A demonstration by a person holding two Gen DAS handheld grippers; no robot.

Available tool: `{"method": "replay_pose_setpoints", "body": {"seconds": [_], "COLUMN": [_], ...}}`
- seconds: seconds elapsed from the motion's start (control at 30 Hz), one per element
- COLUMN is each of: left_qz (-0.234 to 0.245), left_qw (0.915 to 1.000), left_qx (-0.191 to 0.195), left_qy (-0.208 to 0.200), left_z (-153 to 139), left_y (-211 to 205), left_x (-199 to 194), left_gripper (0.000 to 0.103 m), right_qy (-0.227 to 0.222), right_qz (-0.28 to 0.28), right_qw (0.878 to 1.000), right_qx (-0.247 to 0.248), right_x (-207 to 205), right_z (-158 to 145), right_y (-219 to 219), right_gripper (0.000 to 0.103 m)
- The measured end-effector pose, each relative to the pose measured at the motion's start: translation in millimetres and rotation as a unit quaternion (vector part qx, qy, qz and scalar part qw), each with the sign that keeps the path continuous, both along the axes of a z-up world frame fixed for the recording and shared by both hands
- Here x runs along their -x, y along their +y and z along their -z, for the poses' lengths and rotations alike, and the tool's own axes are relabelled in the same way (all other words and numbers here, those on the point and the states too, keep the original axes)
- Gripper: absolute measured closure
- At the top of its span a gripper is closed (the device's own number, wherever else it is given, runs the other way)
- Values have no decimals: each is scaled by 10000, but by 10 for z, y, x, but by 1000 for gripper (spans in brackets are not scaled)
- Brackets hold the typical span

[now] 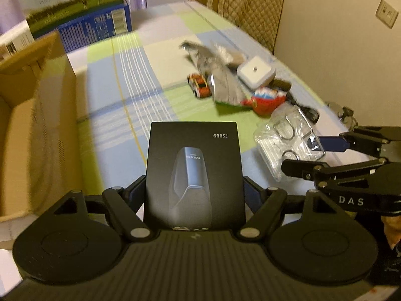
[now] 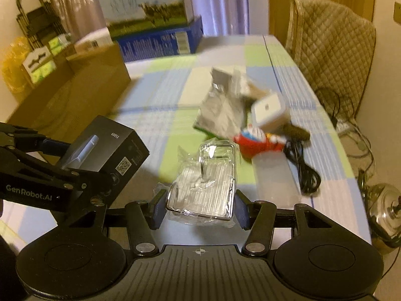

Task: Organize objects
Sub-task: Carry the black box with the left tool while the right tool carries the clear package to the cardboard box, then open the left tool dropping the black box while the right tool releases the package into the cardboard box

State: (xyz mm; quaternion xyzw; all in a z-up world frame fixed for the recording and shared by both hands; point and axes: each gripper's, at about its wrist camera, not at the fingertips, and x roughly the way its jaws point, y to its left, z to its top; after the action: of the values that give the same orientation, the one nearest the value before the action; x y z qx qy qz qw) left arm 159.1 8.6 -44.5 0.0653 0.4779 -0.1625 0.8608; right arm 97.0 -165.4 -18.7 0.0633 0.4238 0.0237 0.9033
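Note:
My left gripper [image 1: 194, 192] is shut on a black box [image 1: 194, 170] marked FS889, held above the checked tablecloth; the same black box [image 2: 110, 148] shows at the left of the right wrist view. My right gripper [image 2: 199, 207] is shut on a clear plastic packet [image 2: 205, 188] holding metal rings, which also appears as the clear packet [image 1: 288, 140] in the left wrist view. Further back lie a toy car [image 1: 199, 85], a white square box [image 1: 255, 71], a red cartoon figure [image 2: 253, 141], silver wrappers [image 2: 220, 110] and a black cable [image 2: 304, 168].
An open cardboard box [image 1: 30, 115] stands at the table's left side, with a blue milk carton [image 2: 160, 37] behind it. A quilted chair [image 2: 333, 50] stands at the far right, and a metal kettle [image 2: 386, 208] sits beyond the table's right edge.

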Motion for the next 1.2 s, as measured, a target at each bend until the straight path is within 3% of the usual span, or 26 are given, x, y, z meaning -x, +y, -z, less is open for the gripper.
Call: {"method": "replay_pose_setpoints", "body": {"seconds": [0.33, 0.57, 0.83, 1.2], "left_qz": [-535, -1213, -1684, -1716], "left_qw": [9959, 9869, 9807, 9827], "left_qx": [-116, -472, -580, -427], "left_qy": [-715, -953, -808, -552], "left_z": [-921, -1319, -1224, -808], "left_y": [637, 1465, 2207, 2485], "left_x": [121, 96, -92, -370], "left_gripper": [28, 28, 28, 26], "right_qy": [-796, -1007, -685, -400], "right_qz": [-815, -1528, -2011, -2097], "right_qw": [9928, 9815, 9757, 9764], "right_qx": [-363, -559, -536, -337], "right_x": [-193, -608, -1161, -1468], "right_z": [-887, -1167, -962, -521], "right_y": [653, 1421, 2084, 2274], "right_gripper": [51, 51, 51, 51]}}
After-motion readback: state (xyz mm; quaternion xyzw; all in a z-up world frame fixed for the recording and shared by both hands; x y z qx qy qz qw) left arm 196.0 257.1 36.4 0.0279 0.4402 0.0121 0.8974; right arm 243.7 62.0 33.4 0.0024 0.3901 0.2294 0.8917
